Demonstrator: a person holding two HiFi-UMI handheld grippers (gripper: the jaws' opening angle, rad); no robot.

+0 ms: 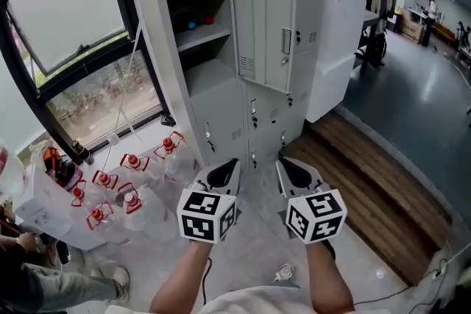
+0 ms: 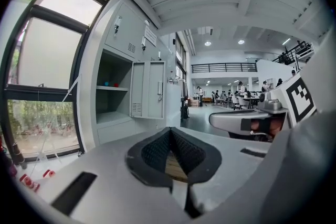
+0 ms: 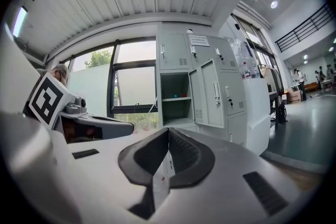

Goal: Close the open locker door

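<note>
A bank of grey lockers (image 1: 243, 84) stands ahead of me. One door (image 1: 265, 37) hangs open toward the right, with a handle on its face. It also shows in the left gripper view (image 2: 149, 89) and the right gripper view (image 3: 210, 94). The open compartment (image 1: 202, 40) has a shelf with small blue and red items on it. My left gripper (image 1: 232, 162) and right gripper (image 1: 282, 162) are held side by side, well short of the lockers, both pointing at them. Both are shut with nothing in them, left (image 2: 169, 131) and right (image 3: 168, 131).
Several red-capped water bottles (image 1: 125, 187) stand on the floor at the left, below a large window (image 1: 73, 26). A white cabinet (image 1: 335, 55) adjoins the lockers at the right, beside a wooden platform (image 1: 368, 180). A person (image 1: 29, 268) sits at the lower left.
</note>
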